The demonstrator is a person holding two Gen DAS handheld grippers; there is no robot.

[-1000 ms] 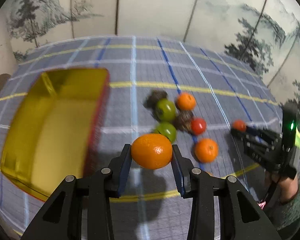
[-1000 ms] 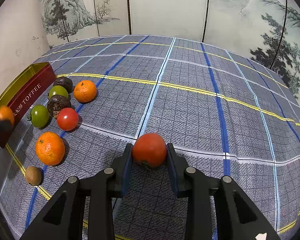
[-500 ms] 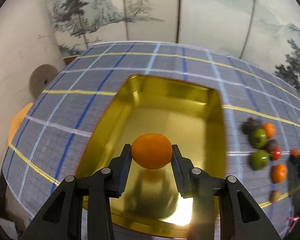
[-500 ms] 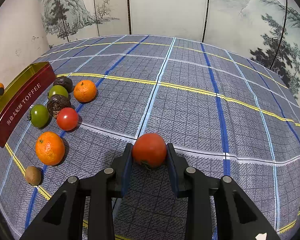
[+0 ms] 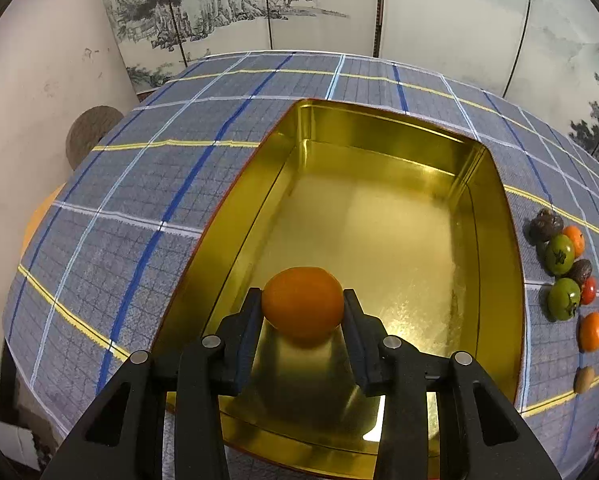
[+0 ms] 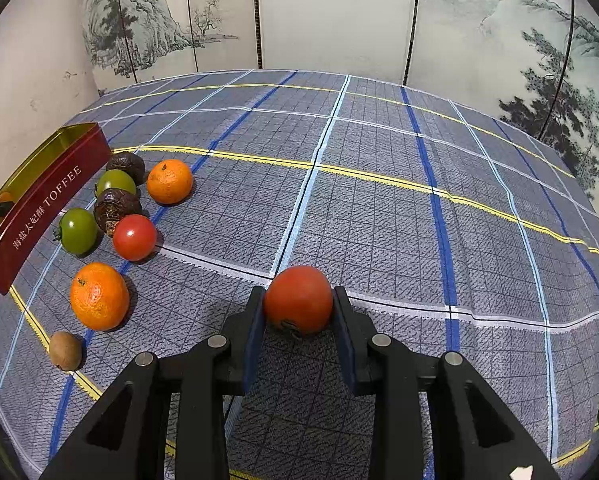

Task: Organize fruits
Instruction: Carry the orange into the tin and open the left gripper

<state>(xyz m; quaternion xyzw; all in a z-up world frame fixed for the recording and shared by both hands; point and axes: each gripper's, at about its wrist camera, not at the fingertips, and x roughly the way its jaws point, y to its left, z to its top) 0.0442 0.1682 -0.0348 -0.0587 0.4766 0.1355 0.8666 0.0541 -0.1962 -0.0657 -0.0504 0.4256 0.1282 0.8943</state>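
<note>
Left gripper (image 5: 302,309): a smooth orange round fruit (image 5: 302,307) is clamped between the two black fingers (image 5: 246,328), which are closed onto its sides.
Orange fruit's place: it is held above the near end of the open gold-lined rectangular tin (image 5: 383,216), beyond the fingertips.
Right gripper (image 6: 298,307): a round red tomato (image 6: 298,299) is gripped between the fingers (image 6: 255,332), held over the blue-grey checked cloth of the desk (image 6: 379,200).
Loose fruit: left of the right fingers lie a large orange mandarin (image 6: 99,296), a brown kiwi (image 6: 65,350), a small red tomato (image 6: 134,237), a green tomato (image 6: 77,230) and a wrinkled dark fruit (image 6: 115,208).
Tin's outside: a dark red wall lettered TOFFEE is seen far left of the right fingers.
</note>
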